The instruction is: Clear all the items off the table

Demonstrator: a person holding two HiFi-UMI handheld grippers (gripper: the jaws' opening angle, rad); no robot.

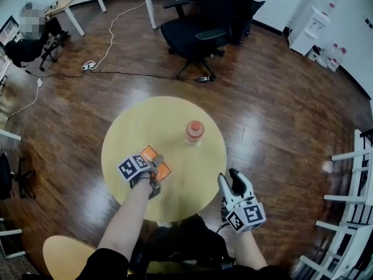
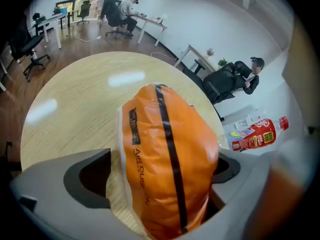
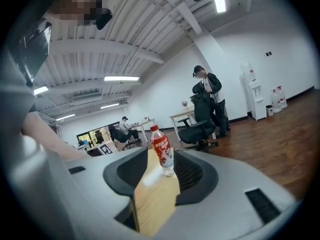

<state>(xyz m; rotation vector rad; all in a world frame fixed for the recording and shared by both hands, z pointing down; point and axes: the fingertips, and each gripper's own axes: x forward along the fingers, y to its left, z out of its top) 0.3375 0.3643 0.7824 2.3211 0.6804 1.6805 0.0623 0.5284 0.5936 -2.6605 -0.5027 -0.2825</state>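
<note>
While a bottle (image 1: pixel 194 132) stands upright, an office chair (image 1: pixel 195 39) sits beyond.

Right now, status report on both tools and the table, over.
Left tool open, straddling orange pouch, not clamped. Right tool open, empty, beside the table edge. Bottle upright, untouched. Nothing in the way.

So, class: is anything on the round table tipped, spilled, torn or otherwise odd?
Nothing stands out. The bottle stands upright and capped on the table, no spill; the orange packet lies whole on it, between the open jaws of the left gripper.
</note>
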